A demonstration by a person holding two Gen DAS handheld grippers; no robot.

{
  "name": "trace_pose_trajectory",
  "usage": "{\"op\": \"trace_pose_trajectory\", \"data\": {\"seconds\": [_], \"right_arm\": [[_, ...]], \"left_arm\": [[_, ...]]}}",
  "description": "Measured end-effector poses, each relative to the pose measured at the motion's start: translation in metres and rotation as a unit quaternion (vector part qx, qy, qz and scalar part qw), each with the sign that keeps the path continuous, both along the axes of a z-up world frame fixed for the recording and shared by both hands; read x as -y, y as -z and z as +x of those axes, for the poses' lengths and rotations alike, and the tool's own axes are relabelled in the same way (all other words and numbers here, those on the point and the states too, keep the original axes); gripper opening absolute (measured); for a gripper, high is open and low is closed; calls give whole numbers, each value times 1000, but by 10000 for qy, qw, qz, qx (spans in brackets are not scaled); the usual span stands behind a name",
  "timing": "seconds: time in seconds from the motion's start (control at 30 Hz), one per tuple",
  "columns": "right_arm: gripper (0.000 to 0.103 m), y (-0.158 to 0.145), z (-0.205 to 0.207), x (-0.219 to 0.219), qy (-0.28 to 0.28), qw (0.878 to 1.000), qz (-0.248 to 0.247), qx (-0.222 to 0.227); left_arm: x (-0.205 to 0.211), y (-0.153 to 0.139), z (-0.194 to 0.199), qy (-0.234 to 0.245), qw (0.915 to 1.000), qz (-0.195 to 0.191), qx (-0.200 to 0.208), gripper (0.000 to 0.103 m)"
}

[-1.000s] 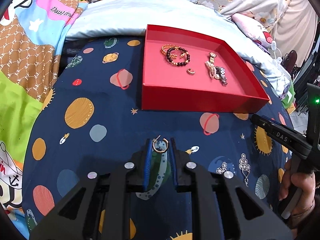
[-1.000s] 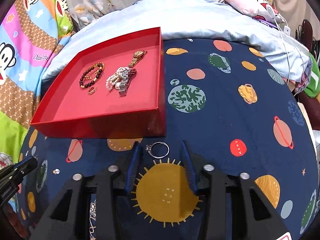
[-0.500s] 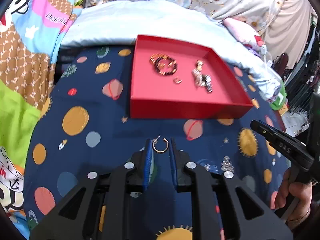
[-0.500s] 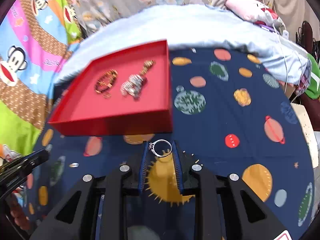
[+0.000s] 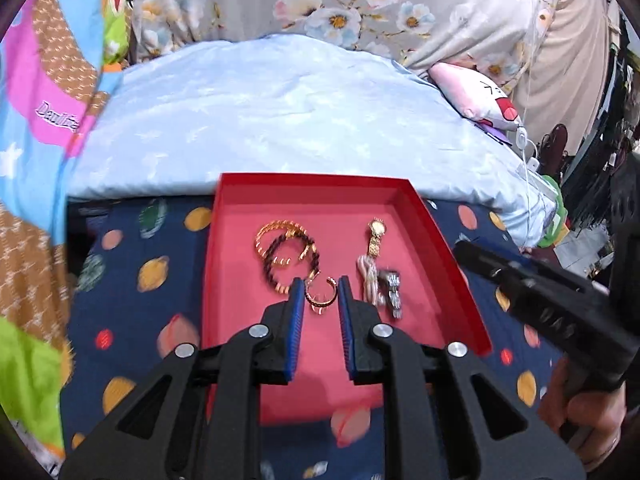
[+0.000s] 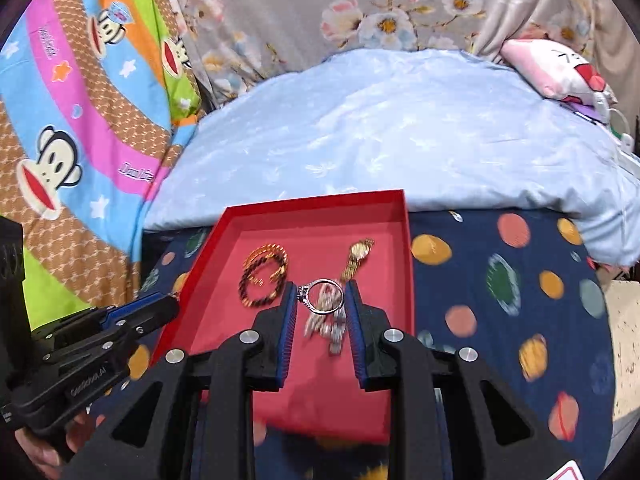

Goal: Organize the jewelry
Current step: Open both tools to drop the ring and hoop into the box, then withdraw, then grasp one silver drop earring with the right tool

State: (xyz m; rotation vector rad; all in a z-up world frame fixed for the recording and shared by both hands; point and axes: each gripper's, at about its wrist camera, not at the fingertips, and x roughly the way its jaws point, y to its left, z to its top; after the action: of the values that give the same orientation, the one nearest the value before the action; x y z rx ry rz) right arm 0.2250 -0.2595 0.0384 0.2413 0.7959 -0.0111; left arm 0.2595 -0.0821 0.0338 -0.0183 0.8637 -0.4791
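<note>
Left wrist view: the left gripper (image 5: 320, 294) pinches a gold hoop earring (image 5: 320, 295) above the red tray (image 5: 436, 236). The bracelets (image 5: 286, 254) look blurry.

Right wrist view: the right gripper (image 6: 321, 295) pinches a silver ring (image 6: 325, 295) over the tray, partly hiding a blurry silver chain (image 6: 330, 330).

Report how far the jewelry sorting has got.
Done: two bracelets, a gold watch and a pale and silver bundle lie in the red tray.
In hand: the left gripper holds a gold hoop earring, the right gripper a silver ring, both over the tray.
Left: release both. Other loose pieces cannot be told from these views.
</note>
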Motion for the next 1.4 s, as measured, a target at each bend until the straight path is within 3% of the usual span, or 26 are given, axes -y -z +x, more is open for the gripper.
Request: {"op": "trace_pose_trajectory", "data": {"seconds": [0.2,0.27,0.33,0.37,0.57,0.9,1.13,1.4], "right_arm": [[24,27,26,4,74,9997,-71,-212],[31,28,25,3,102,9997,-119,-176],[43,21,16,2,167,9996,-205,-21],[45,15,8,2,191,9995,-239,71],[46,-8,-65,-6,184,9988,-383,258],[46,30,-171,-48,71,9992,-180,-343],[46,64,-192,-74,-117,9973,-63,-725],[43,84,-187,-87,-165,9957,-163,-902]], "left_arm": [[22,25,28,-111,9994,324,-83,19],[26,29,30,-120,9991,405,-64,33],[27,28,27,-283,9983,510,38,72],[25,25,25,-357,9980,514,95,78],[-6,-4,-12,-532,9967,487,381,79],[-46,7,-98,-732,9932,903,63,79],[-65,28,-132,-778,9916,1009,-236,79],[-79,46,-145,-854,9892,1094,-472,79]]}}
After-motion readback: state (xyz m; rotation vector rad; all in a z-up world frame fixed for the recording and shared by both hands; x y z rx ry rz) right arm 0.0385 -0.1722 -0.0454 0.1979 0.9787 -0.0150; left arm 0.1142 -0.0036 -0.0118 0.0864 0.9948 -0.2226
